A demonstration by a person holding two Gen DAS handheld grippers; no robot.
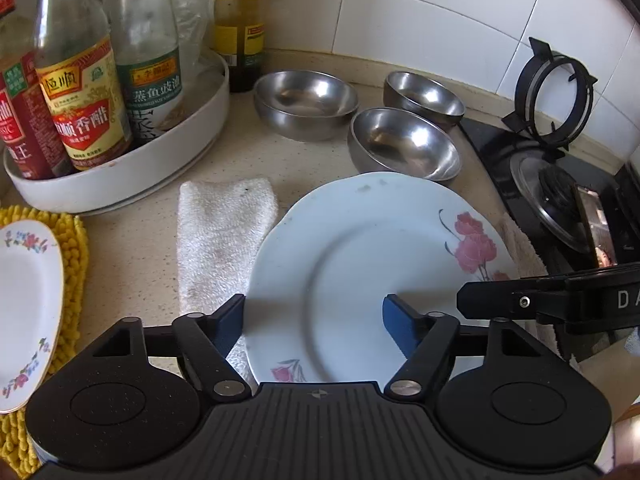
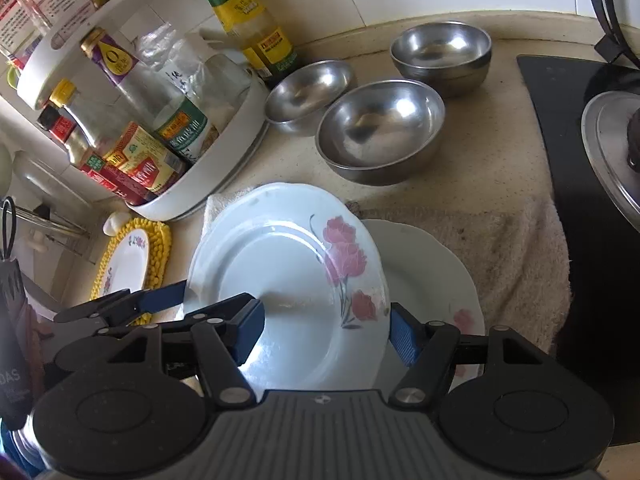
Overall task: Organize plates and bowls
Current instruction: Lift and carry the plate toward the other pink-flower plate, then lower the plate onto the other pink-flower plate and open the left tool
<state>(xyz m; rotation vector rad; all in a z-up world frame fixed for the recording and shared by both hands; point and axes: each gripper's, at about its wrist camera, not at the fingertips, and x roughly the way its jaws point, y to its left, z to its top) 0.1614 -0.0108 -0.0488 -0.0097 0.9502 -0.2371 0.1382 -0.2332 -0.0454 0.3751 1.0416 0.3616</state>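
Note:
A white plate with pink flowers sits tilted between my two grippers, raised over a second flowered plate on a beige towel. My left gripper straddles its left rim, one finger at the edge, the other over the plate's well. My right gripper straddles the right rim the same way. Both stand wide, pads not pressing. The left gripper's blue finger touches the plate's left edge. Three steel bowls stand behind. A small floral plate lies on a yellow mat.
A white round rack full of sauce bottles stands at the back left. A folded white towel lies beside the plate. The black gas stove with a steel lid borders the counter on the right. Tiled wall behind.

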